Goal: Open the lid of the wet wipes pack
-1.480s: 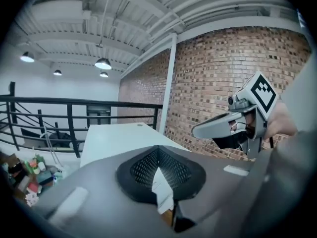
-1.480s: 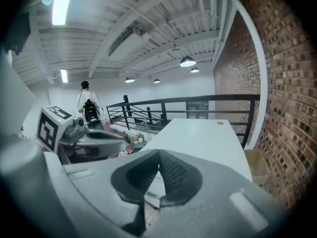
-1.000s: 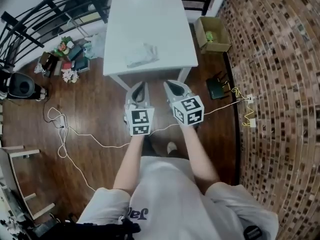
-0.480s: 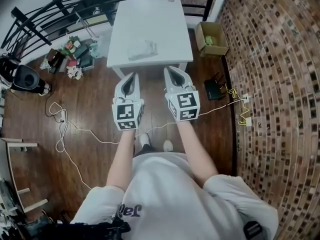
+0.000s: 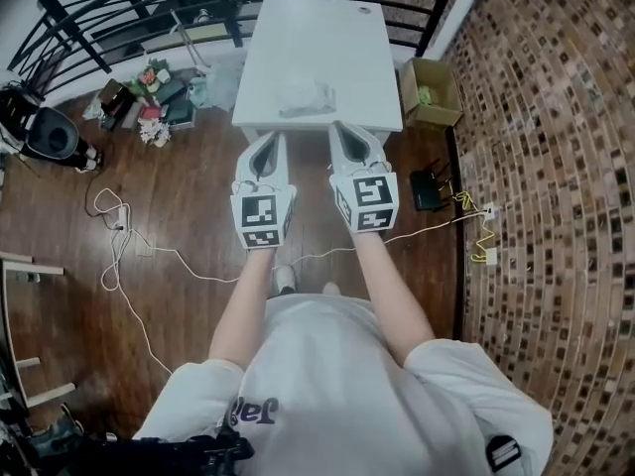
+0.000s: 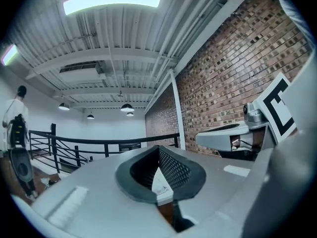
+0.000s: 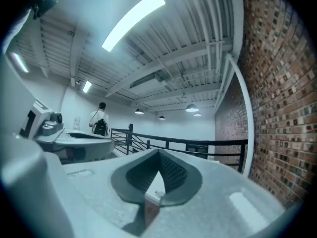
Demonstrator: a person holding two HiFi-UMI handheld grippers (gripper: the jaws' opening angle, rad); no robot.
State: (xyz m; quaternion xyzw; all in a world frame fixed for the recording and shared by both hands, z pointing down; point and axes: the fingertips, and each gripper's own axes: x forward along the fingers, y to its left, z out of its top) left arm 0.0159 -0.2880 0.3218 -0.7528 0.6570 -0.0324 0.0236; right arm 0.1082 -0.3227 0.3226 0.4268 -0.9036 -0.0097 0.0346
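While both grippers hang short of the table (image 5: 327, 38), I log the views in turn.

Head view: the wet wipes pack (image 5: 306, 97) lies flat on the near half of the white table, roughly midway across and apart from every edge. The left gripper (image 5: 270, 142) and right gripper (image 5: 342, 132) are side by side, noses toward the table's near edge, neither touching the pack. It is too small here for me to make out the lid or which way it hinges.

Left gripper view: the jaws meet at their tips with nothing between them. Beyond them I see a black railing (image 6: 99, 142) and a brick wall (image 6: 233, 68); the pack does not show clearly.

Right gripper view: jaws likewise closed and empty, pointing level over the railing.

Handling, my judgement: the pack should be light and soft, its film slick, so it will likely slide or buckle if pushed from one side. The lid is probably a stiffer plastic flap. I would pin the pack's body near one end with one gripper, opened first, and catch the lid's free lip with the other, lifting gently so the whole pack does not come up with it.
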